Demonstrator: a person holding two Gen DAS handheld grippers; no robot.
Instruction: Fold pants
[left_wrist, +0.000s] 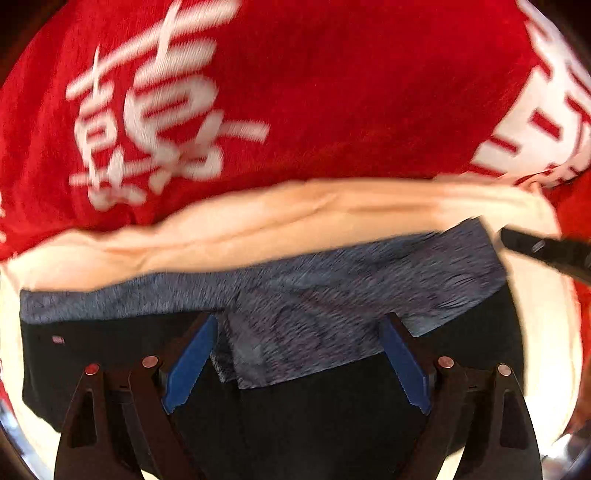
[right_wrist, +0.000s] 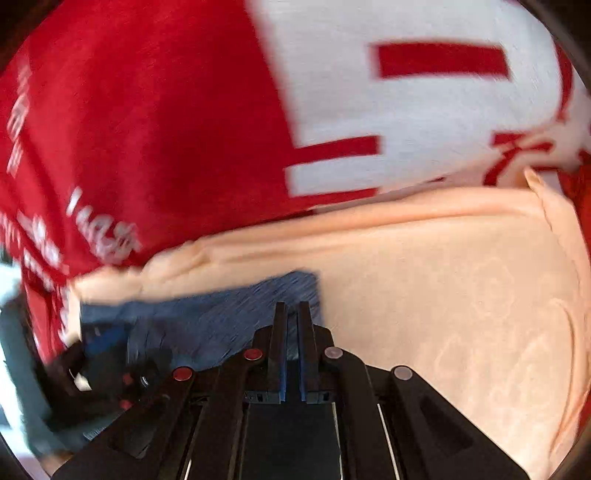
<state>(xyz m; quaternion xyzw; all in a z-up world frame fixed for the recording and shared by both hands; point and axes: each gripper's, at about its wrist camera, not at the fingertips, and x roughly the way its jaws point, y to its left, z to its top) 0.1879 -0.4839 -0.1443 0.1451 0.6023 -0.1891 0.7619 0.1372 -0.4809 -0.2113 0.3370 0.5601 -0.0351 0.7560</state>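
The pants (left_wrist: 317, 325) are black with a blue-grey heathered waistband, lying on a peach cloth (left_wrist: 258, 221). My left gripper (left_wrist: 297, 330) is open, its blue-padded fingers spread over the waistband's folded flap, holding nothing. In the right wrist view the waistband (right_wrist: 207, 317) lies ahead and to the left. My right gripper (right_wrist: 291, 308) has its fingers nearly together at the waistband's right corner; whether cloth is pinched between them cannot be told. The right gripper's tip also shows in the left wrist view (left_wrist: 546, 251). Both views are motion-blurred.
A red blanket (left_wrist: 332, 92) with large white characters lies beyond the peach cloth (right_wrist: 461, 295). The left gripper shows blurred at the left of the right wrist view (right_wrist: 107, 365).
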